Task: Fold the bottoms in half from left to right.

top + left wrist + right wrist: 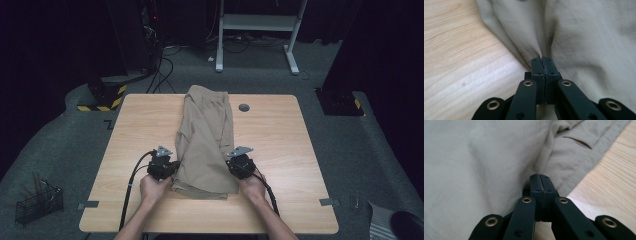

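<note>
Your left tongs (541, 60) pinch a fold at the left edge of the tan shorts (206, 137). Your right tongs (540, 177) pinch the right edge (jaws pressed tight). The shorts lie folded in the middle of the wooden worktop (280, 150).

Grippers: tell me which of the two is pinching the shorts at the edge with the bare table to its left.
The left gripper. In its own view it is shut on the tan shorts, with bare table to its left; the right gripper has table on its right.
</note>
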The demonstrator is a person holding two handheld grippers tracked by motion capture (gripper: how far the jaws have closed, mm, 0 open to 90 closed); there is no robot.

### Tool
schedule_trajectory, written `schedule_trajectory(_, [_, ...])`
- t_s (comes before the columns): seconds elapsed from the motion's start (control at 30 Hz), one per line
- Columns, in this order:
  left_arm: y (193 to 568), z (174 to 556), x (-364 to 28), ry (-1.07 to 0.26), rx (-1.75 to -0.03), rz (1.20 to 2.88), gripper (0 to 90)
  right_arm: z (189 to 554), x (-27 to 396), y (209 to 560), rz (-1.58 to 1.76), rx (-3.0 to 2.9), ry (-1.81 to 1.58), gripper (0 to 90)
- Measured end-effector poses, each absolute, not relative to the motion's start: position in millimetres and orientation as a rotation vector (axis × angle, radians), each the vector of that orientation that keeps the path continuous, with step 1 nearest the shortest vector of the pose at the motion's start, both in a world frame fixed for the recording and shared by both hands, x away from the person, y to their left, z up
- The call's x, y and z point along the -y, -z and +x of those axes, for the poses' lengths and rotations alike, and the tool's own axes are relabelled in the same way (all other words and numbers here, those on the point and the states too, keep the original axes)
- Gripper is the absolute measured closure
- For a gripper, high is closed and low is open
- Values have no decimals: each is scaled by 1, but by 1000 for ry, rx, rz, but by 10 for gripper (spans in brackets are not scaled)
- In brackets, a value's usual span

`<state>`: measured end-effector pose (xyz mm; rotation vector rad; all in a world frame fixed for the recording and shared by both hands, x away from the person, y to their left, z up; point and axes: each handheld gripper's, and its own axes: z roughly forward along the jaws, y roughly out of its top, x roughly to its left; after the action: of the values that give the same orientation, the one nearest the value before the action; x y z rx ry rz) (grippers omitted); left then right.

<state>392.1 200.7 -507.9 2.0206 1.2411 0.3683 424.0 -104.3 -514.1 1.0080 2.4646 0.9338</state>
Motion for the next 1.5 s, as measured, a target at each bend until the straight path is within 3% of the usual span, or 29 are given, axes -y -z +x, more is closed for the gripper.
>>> schedule_trajectory(0.17, [505, 375, -221, -347, -1271, 1983, 884, 412, 123, 511, 1008, -2477, -909, 900])
schedule_trajectory(0.3, [501, 378, -217, -370, -1266, 1941, 696, 410, 129, 501, 1034, -2423, -984, 887])
schedule_trajectory(0.4, [501, 388, -206, -401, -1276, 1937, 555, 417, 122, 495, 1058, -2383, -1040, 779])
schedule_trajectory(0.6, [517, 399, -192, -423, -1305, 2005, 524, 433, 96, 502, 1150, -2369, -1087, 609])
schedule_trajectory(0.7, [518, 396, -190, -462, -1294, 2015, 504, 436, 87, 508, 1171, -2368, -1094, 565])
schedule_trajectory(0.8, [518, 395, -190, -477, -1284, 2029, 480, 439, 81, 515, 1174, -2410, -1048, 617])
schedule_trajectory(0.93, [519, 395, -191, -484, -1283, 2027, 455, 436, 80, 515, 1096, -2428, -993, 861])
schedule_trajectory(0.97, [519, 395, -191, -487, -1283, 2028, 450, 436, 81, 514, 1089, -2424, -991, 876])
schedule_trajectory(1.23, [520, 392, -195, -503, -1284, 2026, 435, 428, 116, 489, 1101, -2278, -1032, 885])
schedule_trajectory(1.37, [519, 392, -196, -494, -1297, 2018, 433, 436, 132, 500, 1173, -2284, -941, 878])
schedule_trajectory(1.5, [518, 390, -200, -460, -1319, 1994, 479, 436, 136, 510, 1239, -2282, -955, 717])
